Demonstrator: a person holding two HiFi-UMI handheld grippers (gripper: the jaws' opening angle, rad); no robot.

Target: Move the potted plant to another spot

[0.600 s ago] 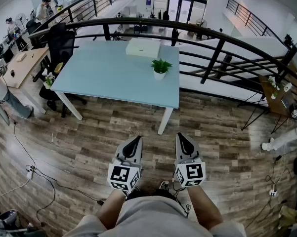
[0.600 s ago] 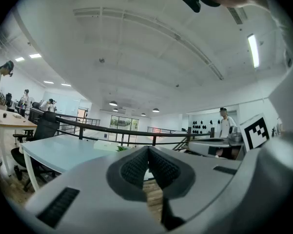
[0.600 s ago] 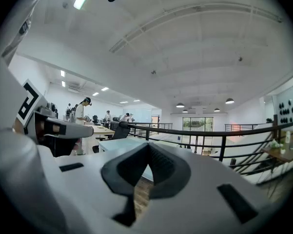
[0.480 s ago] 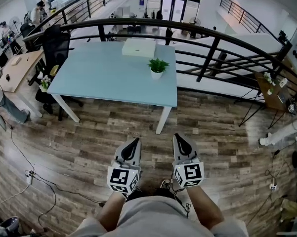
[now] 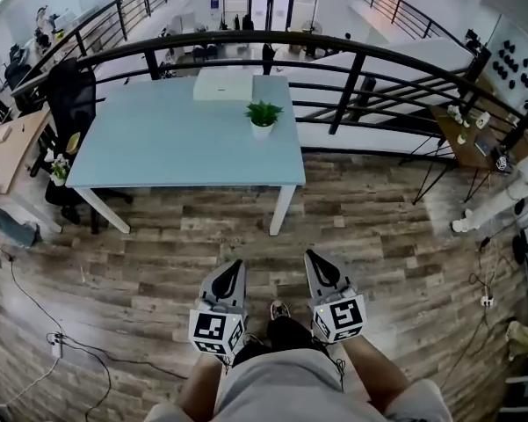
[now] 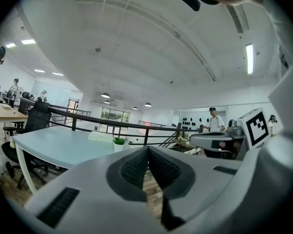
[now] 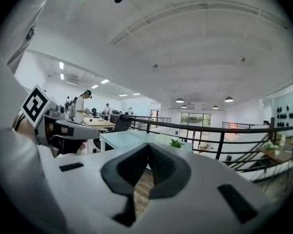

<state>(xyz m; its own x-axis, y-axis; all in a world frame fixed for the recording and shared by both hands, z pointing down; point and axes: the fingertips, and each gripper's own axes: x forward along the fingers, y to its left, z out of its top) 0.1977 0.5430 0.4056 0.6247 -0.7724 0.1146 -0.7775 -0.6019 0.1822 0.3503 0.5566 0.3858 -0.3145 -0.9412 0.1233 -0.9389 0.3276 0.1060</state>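
Left gripper [image 5: 232, 267]: its jaws were together, the dark pads meeting at the tip with nothing between them. It was held low in front of the person and pointed almost level toward the table.
Right gripper [image 5: 313, 258]: its jaws were also closed on nothing. It sat just right of the left gripper, side by side with it and not touching.
Floor [image 5: 378, 227]: wood planks lay under both grippers and ran on as a bare strip to the table legs.
Cable [image 5: 79, 350]: a thin dark line lay on the planks at the near left.
Table [image 5: 167, 143]: it had a pale blue top on white legs and stood beyond the strip of floor, well apart from both grippers.
Potted plant [image 5: 263, 117]: this small green plant in a white pot stood upright on the right part of the tabletop, toward the far edge. It was far from both grippers and roughly in line with the gap between them.
White box [image 5: 222, 84]: it lay flat at the table's far edge, left of the plant and apart from it.
Railing [image 5: 246, 39]: black bars curved along behind the table.
Office chair [image 5: 70, 95]: this black chair stood at the table's far left corner.
Wooden desk [image 5: 4, 148]: it stood at the far left, past the chair.
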